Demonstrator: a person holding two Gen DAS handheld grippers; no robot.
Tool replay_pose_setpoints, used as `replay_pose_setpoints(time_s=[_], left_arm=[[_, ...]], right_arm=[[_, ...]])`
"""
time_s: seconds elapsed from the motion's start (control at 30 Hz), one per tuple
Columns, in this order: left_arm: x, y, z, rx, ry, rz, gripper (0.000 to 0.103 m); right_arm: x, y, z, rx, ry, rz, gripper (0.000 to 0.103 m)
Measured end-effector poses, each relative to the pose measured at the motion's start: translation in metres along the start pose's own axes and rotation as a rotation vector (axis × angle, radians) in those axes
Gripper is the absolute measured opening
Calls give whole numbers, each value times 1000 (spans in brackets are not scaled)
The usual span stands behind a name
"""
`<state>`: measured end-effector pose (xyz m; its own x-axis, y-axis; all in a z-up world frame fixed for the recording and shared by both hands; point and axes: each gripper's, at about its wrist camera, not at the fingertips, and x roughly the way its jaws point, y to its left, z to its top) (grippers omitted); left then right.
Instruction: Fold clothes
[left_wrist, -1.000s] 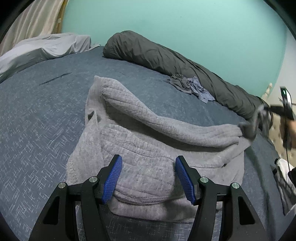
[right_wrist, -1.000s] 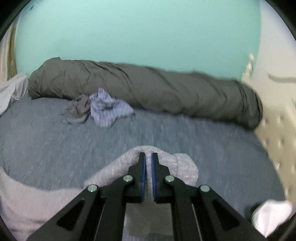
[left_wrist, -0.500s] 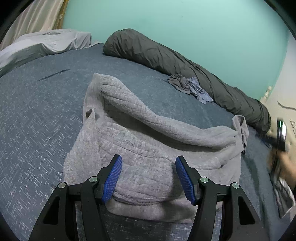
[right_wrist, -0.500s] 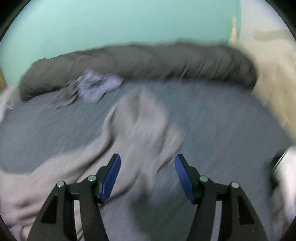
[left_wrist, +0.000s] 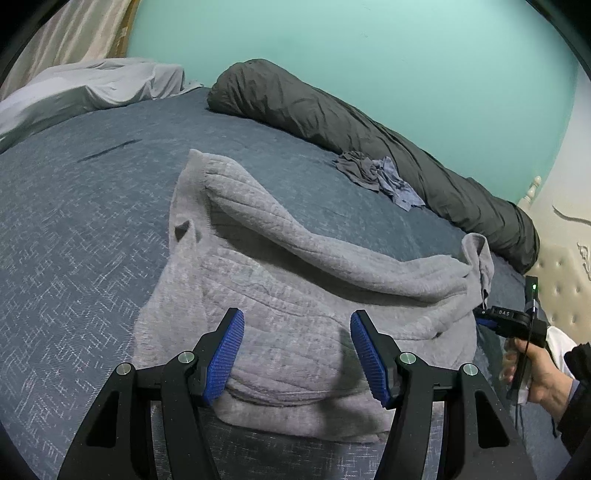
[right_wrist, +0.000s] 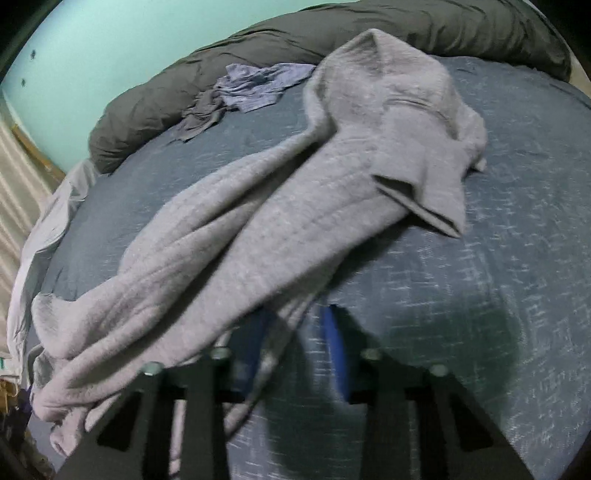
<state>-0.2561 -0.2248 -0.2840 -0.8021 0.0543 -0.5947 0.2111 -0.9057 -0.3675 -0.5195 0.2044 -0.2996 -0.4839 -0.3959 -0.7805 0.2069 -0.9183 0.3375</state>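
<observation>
You are partway through folding the grey knitted garment (left_wrist: 295, 317), which is lying bunched on the blue bedspread (left_wrist: 74, 229), nearer its right-hand edge than its left, with one long fold draped across its middle.

Your left gripper (left_wrist: 297, 354) is hanging over the garment's near hem with its jaws spread and nothing between the pads. Your right gripper (right_wrist: 295, 350) is reaching at the garment's right-hand edge; its jaws have just been closing, and a strip of grey cloth is lying between the blue pads. The right wrist picture is blurred there, so I cannot tell whether the pads are already pressing on it.

My reading is that you are taking a fresh hold on the right side. The next move is calling for a firm pinch on that edge, then a matching hold on the left, so that the cloth can be spread flat.

The left wrist view is showing your right hand (left_wrist: 532, 369) and the gripper beside the garment's corner. Only the right wrist view is showing the cloth between the pads and the turned-over corner (right_wrist: 417, 177) further along the bedspread.
</observation>
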Motion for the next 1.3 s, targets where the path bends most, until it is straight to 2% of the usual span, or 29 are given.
replay_pose_setpoints(time_s=[0.07,0.1,0.23,0.4,0.43,0.5,0.57,0.6,0.8,0.83,0.9,0.93,1.0,1.2,1.3], left_arm=[[-2,2,1,-6,-4,-2,64],[-3,2,2,-8,-7,-4,64],[-8,3,4,-15,-14,-10,64],[-15,4,6,-34,-27,-24,64],[-16,4,6,-39,-30,-27,64],[-18,4,5,-38,-32,-30,64],[-20,5,4,-32,-34,-23,64],[-20,6,4,-34,-35,-21,64],[-16,9,4,-33,-27,-21,64],[-15,9,5,-29,-24,-22,64],[-13,8,5,-21,-21,-20,64],[-13,9,5,-20,-20,-17,64],[-12,12,6,-28,-18,-13,64],[-24,19,10,-47,-37,-9,64],[-33,19,12,-44,-48,-14,64]], right_arm=[[-1,7,1,-11,-1,23,2],[-6,11,2,-16,-14,34,0],[-34,28,5,-55,-84,66,0],[-64,29,5,-84,-93,20,0],[-65,25,1,-89,-67,6,0],[-50,18,-5,-54,23,-16,7],[-37,12,-12,-18,65,-24,50],[-31,11,-16,-3,73,-21,53],[-4,14,-15,42,23,-13,54],[-1,14,-13,49,9,-16,52],[3,17,-8,41,0,7,21],[0,21,-7,31,-9,6,12],[-6,28,-5,11,-27,1,9],[-75,35,-7,-18,-118,2,8],[-115,37,-23,-49,-119,-13,8]])
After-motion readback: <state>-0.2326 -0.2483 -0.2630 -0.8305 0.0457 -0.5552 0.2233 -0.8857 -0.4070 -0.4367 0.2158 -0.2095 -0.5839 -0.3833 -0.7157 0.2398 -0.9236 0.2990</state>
